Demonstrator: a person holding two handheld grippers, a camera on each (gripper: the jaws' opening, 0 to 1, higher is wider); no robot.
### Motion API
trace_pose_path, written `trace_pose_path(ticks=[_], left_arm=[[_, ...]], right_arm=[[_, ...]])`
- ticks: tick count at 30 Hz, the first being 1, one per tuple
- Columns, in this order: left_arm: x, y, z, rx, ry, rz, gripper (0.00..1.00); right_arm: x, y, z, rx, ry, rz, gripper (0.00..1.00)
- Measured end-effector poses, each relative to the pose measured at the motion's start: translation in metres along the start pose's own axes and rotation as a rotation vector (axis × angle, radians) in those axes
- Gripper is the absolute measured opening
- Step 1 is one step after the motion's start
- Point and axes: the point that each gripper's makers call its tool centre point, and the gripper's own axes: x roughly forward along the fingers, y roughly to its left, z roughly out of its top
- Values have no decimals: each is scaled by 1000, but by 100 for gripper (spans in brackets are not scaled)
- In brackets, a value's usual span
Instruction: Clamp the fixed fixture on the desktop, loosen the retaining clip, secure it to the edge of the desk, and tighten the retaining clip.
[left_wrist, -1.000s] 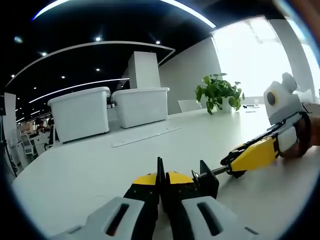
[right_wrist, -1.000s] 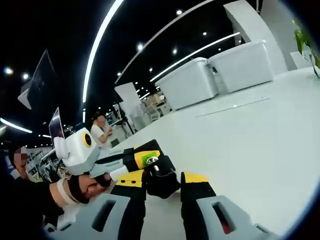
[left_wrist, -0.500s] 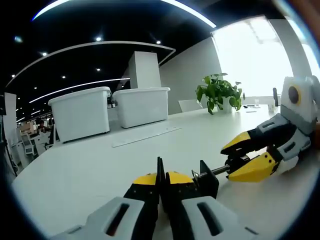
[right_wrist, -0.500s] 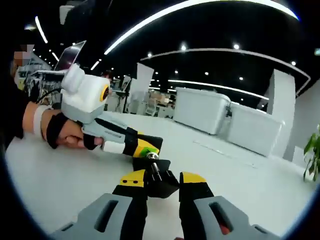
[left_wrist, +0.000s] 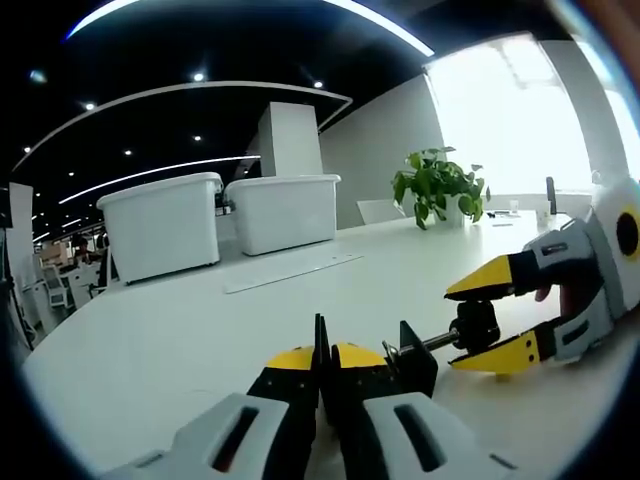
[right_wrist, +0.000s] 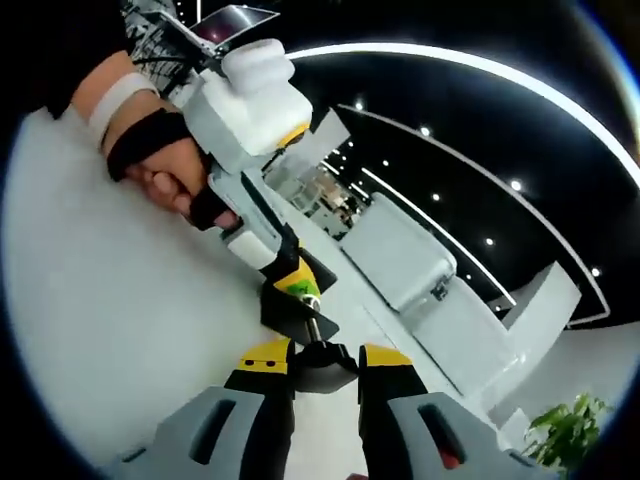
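My left gripper (left_wrist: 320, 352) sits low on the white desk (left_wrist: 150, 350), shut on the thin upright plate of the black clamp fixture (left_wrist: 405, 358). The fixture's screw runs right to a black round knob (left_wrist: 476, 325). My right gripper (left_wrist: 452, 330) comes in from the right, its yellow jaws above and below that knob. In the right gripper view the knob (right_wrist: 322, 368) sits pinched between my right gripper's (right_wrist: 322, 355) yellow tips. Beyond it is the fixture (right_wrist: 295, 312), with the left gripper (right_wrist: 290, 288) and a gloved hand (right_wrist: 165, 175) behind.
Two white storage bins (left_wrist: 160, 225) (left_wrist: 283, 210) stand at the back of the desk, a flat white strip (left_wrist: 290, 272) lies before them, and a potted plant (left_wrist: 437, 185) is at the back right. The right gripper view shows the bins (right_wrist: 400, 262) and an open laptop (right_wrist: 225, 20).
The right gripper has rolled around the screw's axis with the knob between its jaws, so its view has turned. The left gripper and fixture have stayed put.
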Motion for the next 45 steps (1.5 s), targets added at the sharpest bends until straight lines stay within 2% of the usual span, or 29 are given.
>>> trace_pose_path(ticks=[5, 12, 21, 22, 26, 29, 32, 33, 34, 35, 36, 37, 38, 40, 42, 44, 45], left_arm=[[0, 0, 0, 0, 0, 1, 5], [-1, 0, 0, 3, 1, 3, 5], [-2, -1, 1, 5, 2, 7, 5], [-2, -1, 1, 5, 2, 7, 5], [-2, -1, 1, 4, 2, 6, 5], [-2, -2, 1, 4, 3, 7, 5], [-2, -2, 1, 6, 3, 6, 5], [-2, -2, 1, 6, 3, 6, 5], [-2, -2, 1, 7, 4, 6, 5], [-2, -2, 1, 5, 4, 6, 5], [-2, -2, 1, 3, 4, 6, 5], [-2, -2, 1, 2, 4, 6, 5], [-2, -2, 1, 1, 4, 6, 5], [-1, -2, 1, 1, 4, 6, 5], [-1, -2, 1, 1, 4, 6, 5], [-1, -2, 1, 3, 4, 6, 5], [-1, -2, 1, 4, 4, 6, 5]], right_arm=[[-2, -1, 3, -42, -3, -11, 21], [-2, -3, 1, 15, -7, -14, 22], [-5, -3, -1, 107, 20, 5, 24], [-5, 0, 0, 157, 24, 21, 26], [-4, 4, 7, 467, 46, 89, 42], [-6, -2, 6, 686, 51, 97, 43], [-9, -7, 1, 1000, 36, 143, 43], [-8, -9, -3, 1075, 31, 149, 44], [-7, -12, -7, 1140, 32, 150, 46], [-4, -15, -13, 1232, 45, 123, 49], [-2, -21, -15, 1335, 29, 109, 52], [0, -21, -16, 1415, 22, 125, 52], [1, -18, -21, 1473, 47, 139, 46], [5, -18, -27, 1444, 61, 134, 33], [6, -14, -29, 1425, 74, 134, 32], [7, -7, -29, 1425, 117, 157, 29], [8, -7, -32, 1420, 136, 136, 26]])
